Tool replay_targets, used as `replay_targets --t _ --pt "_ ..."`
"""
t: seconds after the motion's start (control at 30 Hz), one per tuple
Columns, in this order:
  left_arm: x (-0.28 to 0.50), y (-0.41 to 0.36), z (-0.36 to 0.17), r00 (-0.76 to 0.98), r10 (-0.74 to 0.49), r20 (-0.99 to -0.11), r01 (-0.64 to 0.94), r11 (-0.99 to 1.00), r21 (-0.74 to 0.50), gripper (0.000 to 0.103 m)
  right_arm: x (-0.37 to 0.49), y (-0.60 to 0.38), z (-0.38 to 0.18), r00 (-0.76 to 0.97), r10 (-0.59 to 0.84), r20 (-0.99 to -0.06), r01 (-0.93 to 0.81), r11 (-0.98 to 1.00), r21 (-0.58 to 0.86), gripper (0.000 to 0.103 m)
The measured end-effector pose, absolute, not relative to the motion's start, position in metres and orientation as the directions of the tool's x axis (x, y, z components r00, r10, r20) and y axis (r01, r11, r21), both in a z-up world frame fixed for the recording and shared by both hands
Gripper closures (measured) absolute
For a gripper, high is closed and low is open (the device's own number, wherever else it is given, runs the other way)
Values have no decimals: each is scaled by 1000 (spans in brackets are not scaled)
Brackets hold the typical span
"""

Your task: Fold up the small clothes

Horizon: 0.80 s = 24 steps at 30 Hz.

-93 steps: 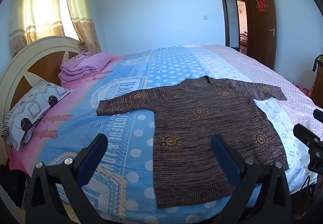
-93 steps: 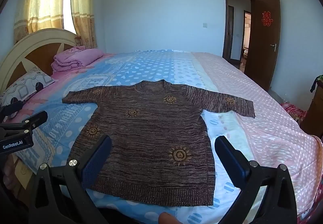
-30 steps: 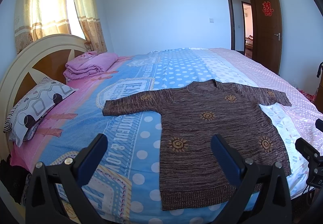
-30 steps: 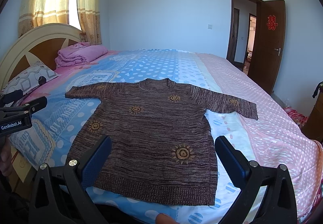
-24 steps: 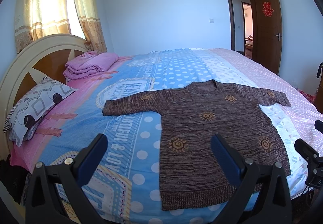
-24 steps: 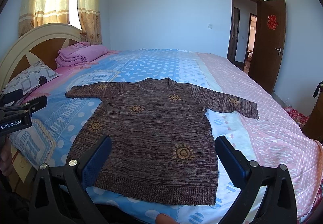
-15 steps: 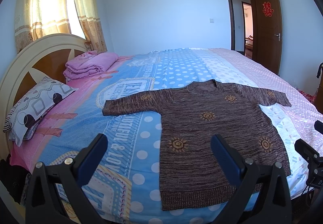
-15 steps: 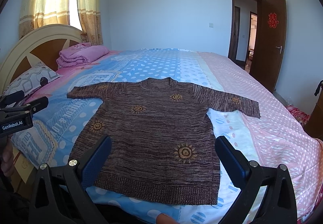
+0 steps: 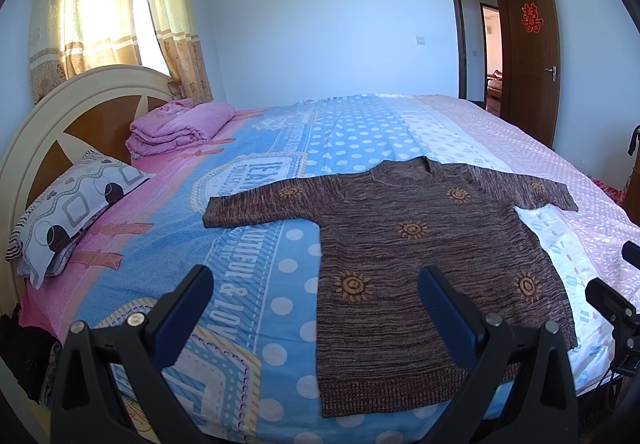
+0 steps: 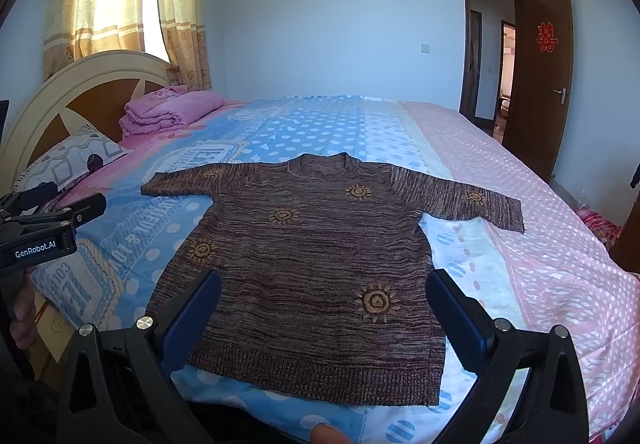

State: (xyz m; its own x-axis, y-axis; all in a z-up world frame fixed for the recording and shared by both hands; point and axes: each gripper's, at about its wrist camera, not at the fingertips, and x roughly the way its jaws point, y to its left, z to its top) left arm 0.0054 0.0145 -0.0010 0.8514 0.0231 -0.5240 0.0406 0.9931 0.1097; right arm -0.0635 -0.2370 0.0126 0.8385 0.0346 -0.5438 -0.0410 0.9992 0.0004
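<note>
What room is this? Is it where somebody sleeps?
Yes, it looks like a bedroom in a home. There is a big bed with a pillow by the headboard, a folded pink blanket, and a brown sweater laid flat for folding.

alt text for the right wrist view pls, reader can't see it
A brown knit sweater with orange sun motifs lies flat and unfolded, sleeves spread, on a bed with a blue and pink polka-dot cover. The open right gripper frames its hem without touching it; the left gripper shows at the left edge. Behind are a folded pink blanket, a pillow, curtains and an open door.
</note>
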Motion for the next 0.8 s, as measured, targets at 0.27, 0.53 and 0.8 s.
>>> replay_targets --t 0.27,0.53,0.8 --pt "13 14 -8 845 23 -534 43 993 113 0 -53 -244 4 818 63 -571 -57 998 28 1" --pt "47 10 -31 819 0 -573 74 992 106 0 -19 -293 -17 797 34 -603 66 987 144 1" --pt "103 -11 -55 793 37 -607 83 982 168 0 32 -364 -39 729 -42 -683 182 974 135 1"
